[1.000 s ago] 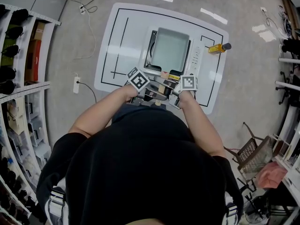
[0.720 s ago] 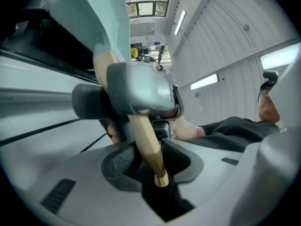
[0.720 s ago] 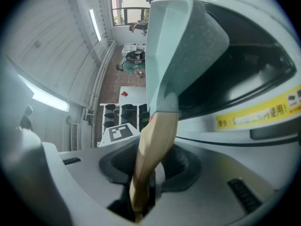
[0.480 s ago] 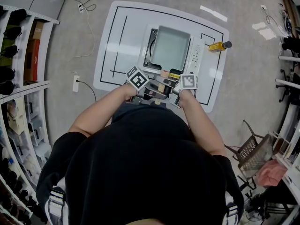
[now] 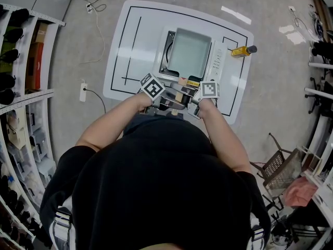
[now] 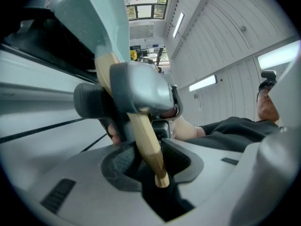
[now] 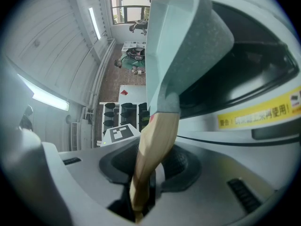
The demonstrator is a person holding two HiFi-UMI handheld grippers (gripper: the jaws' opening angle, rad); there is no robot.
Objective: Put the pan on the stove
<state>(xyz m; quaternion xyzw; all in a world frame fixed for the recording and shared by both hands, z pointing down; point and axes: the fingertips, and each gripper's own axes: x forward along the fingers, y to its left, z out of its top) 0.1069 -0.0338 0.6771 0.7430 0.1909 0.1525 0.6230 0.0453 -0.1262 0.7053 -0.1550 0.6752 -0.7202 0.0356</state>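
Observation:
A square pale grey-green pan (image 5: 190, 52) lies over the portable stove (image 5: 218, 62) in the head view. Its wooden handle (image 5: 179, 94) points toward the person. My left gripper (image 5: 169, 99) and right gripper (image 5: 191, 99) are both shut on that handle, side by side. In the left gripper view the wooden handle (image 6: 146, 142) runs down between the left gripper (image 6: 157, 168) pads, with the pan (image 6: 101, 22) above. In the right gripper view the right gripper (image 7: 141, 192) clamps the handle (image 7: 153, 149) below the pan (image 7: 188, 41), beside the stove (image 7: 249, 102) with its yellow label.
The stove stands on a white table (image 5: 130, 46) marked with black lines. A yellow bottle (image 5: 243, 51) with a dark cap lies at the table's right edge. Shelves (image 5: 21, 61) line the left; a power strip (image 5: 85, 93) lies on the floor, and a basket (image 5: 281, 171) sits at the right.
Both grippers keep their hold on the handle and the pan stays over the stove; only the head view has shifted slightly.

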